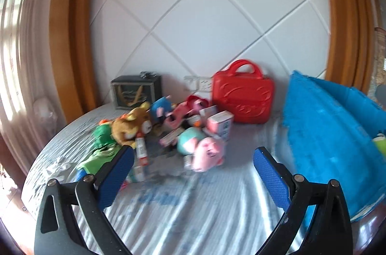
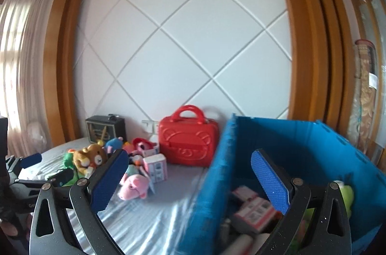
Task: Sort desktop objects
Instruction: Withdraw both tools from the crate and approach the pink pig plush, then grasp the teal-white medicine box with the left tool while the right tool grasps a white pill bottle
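Our left tongs (image 1: 193, 158) gape wide and empty toward the pink plush pig toy (image 1: 208, 153), just left of the blue fabric bin (image 2: 301, 146); our right tongs (image 2: 189, 163), also wide and empty, hang over the bin. We should straddle the pig's body squarely before closing.

surface: bed with pale blue striped sheet (image 1: 217, 218) | on it — heap of plush toys (image 1: 135, 127), red plastic handled case (image 1: 243, 98), blue fabric bin (image 2: 301, 148), small pink-and-white cartons (image 1: 220, 124)
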### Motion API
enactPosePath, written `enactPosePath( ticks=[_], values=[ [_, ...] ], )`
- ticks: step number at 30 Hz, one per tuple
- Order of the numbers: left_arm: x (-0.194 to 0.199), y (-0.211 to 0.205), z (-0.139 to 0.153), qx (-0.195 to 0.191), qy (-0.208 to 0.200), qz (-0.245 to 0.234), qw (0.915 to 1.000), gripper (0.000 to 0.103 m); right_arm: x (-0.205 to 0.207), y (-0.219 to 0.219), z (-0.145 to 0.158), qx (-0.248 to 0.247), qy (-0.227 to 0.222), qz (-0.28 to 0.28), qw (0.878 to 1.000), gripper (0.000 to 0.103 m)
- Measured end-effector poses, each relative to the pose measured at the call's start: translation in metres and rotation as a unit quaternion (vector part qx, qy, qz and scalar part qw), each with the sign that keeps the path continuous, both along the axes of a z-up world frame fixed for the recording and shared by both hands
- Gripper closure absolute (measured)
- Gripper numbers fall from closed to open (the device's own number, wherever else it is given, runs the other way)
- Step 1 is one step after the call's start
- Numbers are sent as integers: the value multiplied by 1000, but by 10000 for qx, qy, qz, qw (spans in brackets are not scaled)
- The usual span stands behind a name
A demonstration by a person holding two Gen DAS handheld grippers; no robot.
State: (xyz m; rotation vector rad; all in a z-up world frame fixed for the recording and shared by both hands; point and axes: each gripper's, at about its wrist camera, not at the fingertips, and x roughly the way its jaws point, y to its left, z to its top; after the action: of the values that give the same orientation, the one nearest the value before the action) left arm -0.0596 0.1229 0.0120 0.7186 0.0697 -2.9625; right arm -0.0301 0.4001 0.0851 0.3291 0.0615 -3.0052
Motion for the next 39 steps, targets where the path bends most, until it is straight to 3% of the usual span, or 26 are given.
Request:
enactPosePath(
  ticks=[4, 9, 14, 19, 25, 28, 39],
  values=[
    [-22, -76, -30, 28, -475, 155, 9987, 3, -24, -57, -8, -73, -217, 26, 9997, 0],
    [-50, -144, -66, 58, -951, 397, 9947, 2, -68, -107, -35, -249, -886, -19, 9958, 0],
    [-74, -173, -104, 333, -1418, 355, 9887, 3, -107, -127, -77, -189, -1806, -181, 9832, 0],
    [-101, -173, -147, 515, -1981, 434, 9779, 3, -136, -131, -112, -53, -2309, -171, 9728, 0],
    [-140, -161, -186, 446, -2374, 472, 9692, 3, -181, -136, -167, -296, -3071, 256, 9509, 0],
    [-158, -160, -207, 501, -2599, 491, 9631, 3, -205, -153, -201, -179, -3421, 522, 9380, 0],
    [-215, -168, -251, 641, -2894, 539, 9535, 3, -286, -246, -255, -155, -3823, 1491, 9118, 0]
  ],
)
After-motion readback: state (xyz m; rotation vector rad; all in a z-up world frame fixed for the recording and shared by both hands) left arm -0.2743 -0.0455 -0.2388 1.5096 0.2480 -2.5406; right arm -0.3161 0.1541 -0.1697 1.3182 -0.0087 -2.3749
